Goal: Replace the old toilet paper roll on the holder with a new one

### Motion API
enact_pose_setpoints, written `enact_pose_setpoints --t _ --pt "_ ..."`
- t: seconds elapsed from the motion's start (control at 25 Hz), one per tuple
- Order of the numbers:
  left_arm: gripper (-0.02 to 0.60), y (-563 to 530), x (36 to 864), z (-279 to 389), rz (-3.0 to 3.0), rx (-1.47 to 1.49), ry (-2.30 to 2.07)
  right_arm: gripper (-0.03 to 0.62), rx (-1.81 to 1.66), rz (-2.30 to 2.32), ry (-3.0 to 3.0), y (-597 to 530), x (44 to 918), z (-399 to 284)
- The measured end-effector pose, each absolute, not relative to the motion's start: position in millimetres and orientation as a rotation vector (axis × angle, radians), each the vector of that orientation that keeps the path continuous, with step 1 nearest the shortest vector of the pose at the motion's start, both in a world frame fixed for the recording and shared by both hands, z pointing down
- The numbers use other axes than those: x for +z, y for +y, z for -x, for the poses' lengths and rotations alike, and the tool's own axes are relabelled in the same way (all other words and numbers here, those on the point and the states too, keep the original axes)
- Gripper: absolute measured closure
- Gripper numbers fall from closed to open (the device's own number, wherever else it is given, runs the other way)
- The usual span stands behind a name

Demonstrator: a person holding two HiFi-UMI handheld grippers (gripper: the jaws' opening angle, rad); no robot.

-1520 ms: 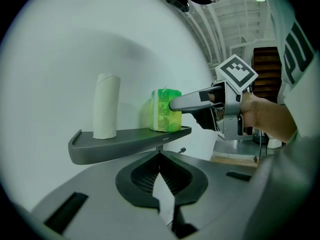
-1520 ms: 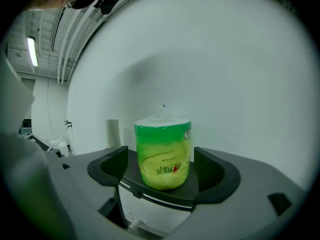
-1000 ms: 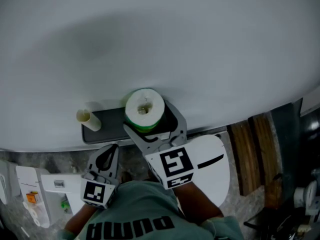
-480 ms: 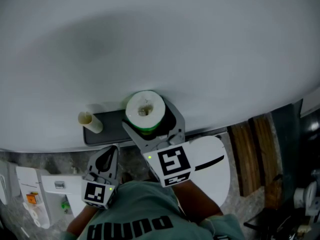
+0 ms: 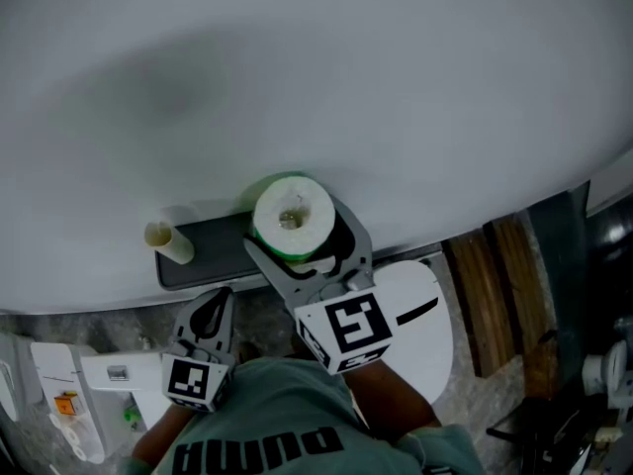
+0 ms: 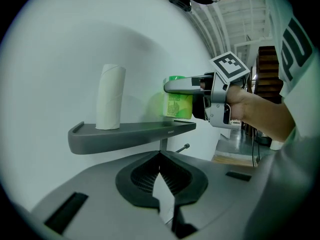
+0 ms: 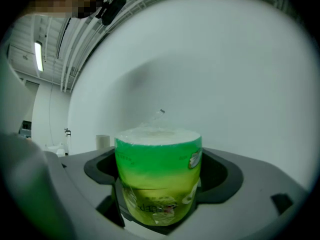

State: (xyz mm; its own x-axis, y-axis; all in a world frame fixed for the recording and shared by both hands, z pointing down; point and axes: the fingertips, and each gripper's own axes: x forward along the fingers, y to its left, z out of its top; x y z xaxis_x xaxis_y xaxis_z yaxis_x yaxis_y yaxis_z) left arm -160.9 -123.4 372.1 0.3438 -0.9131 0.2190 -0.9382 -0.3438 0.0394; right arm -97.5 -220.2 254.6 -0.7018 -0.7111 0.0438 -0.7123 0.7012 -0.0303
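1. Apparently done: old tube [image 5: 168,242] off the rod [image 6: 184,147], upright at the left end of the shelf [image 6: 130,134].
2. In hand: wrapped new roll [image 5: 290,218], clamped upright in right gripper [image 5: 302,240], just above shelf.
3. Left gripper [image 6: 161,176] closed, empty.
4. Probably left: mounting.

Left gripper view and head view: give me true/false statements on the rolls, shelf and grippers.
1. The right gripper is clamped on the green-wrapped roll. True.
2. The cardboard tube lies on its side on the shelf. False: it stands upright at the shelf's left end.
3. The left gripper is gripping the cardboard tube. False: its jaws are together on nothing, apart from the shelf.
4. The green-wrapped roll is at the shelf's right part, apart from the tube. True.
5. The roll's wrapper has been removed. False: the green plastic wrap is on it.
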Motion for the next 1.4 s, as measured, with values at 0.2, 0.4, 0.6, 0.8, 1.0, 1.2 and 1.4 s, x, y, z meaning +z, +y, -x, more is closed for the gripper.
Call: enact_pose_setpoints --t 0.2,0.4,0.6,0.8,1.0,1.2,1.4 --pt "0.578 -126.1 373.0 139.2 -2.500 0.242 -1.627 0.138 0.113 -1.293 -2.870 -215.9 250.0 61.3" --pt "0.578 -127.6 374.0 120.2 -2.541 0.254 -1.576 0.138 0.188 -1.410 -2.864 -215.7 251.8 24.8" --pt "0.578 -128.4 377.5 105.0 -2.573 0.275 -1.542 0.138 0.274 -1.524 -2.848 -215.6 259.3 -10.3" --pt "0.578 -129.2 386.6 96.4 -2.581 0.303 -1.535 0.138 0.363 -1.601 -2.816 -218.5 276.5 -35.9" --pt "0.578 -128.8 391.9 92.2 -2.569 0.326 -1.549 0.138 0.450 -1.646 -2.786 -223.0 296.6 -54.2" --pt "0.578 -128.2 398.4 92.5 -2.540 0.348 -1.563 0.138 0.579 -1.681 -2.755 -231.9 319.8 -64.7" --pt "0.578 -128.7 403.2 95.9 -2.519 0.379 -1.586 0.138 0.875 -1.675 -2.771 -243.1 349.1 -67.2"
